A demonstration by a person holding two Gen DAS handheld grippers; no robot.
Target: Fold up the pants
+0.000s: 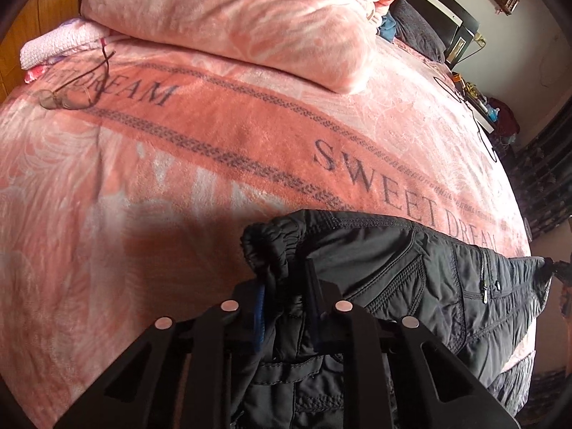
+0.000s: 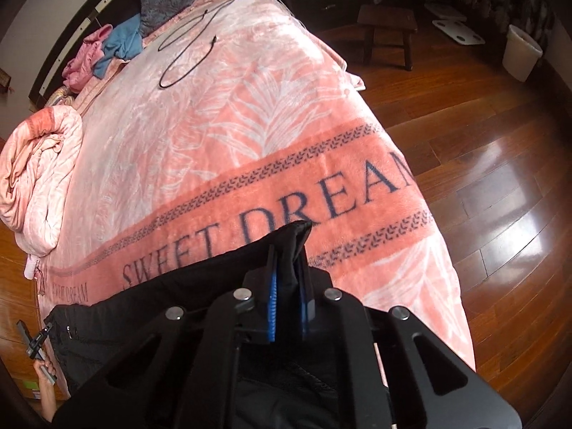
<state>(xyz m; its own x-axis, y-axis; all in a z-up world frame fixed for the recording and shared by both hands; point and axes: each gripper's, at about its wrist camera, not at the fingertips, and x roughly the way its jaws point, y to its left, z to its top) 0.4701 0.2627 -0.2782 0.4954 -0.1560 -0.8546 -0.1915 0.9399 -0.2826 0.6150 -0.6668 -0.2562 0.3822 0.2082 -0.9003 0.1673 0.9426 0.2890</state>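
Note:
Black quilted pants (image 1: 411, 271) hang stretched between my two grippers above the near edge of the bed. My left gripper (image 1: 286, 279) is shut on the gathered elastic waistband at one end. My right gripper (image 2: 287, 268) is shut on the other end of the waistband, and the pants (image 2: 171, 296) run off to the left of it. The pant legs drop below both views and are hidden. In the right wrist view the left gripper (image 2: 35, 343) shows small at the far left, held by a hand.
The bed carries a pink "SWEET DREAM" blanket (image 1: 221, 136). On it lie a folded pink quilt (image 1: 232, 18), eyeglasses (image 1: 68, 96) and a black cable (image 2: 186, 50). Loose clothes (image 2: 107, 50) lie near the headboard. A wooden floor (image 2: 482, 186), stool (image 2: 388, 32) and white bin (image 2: 520, 53) lie to the right.

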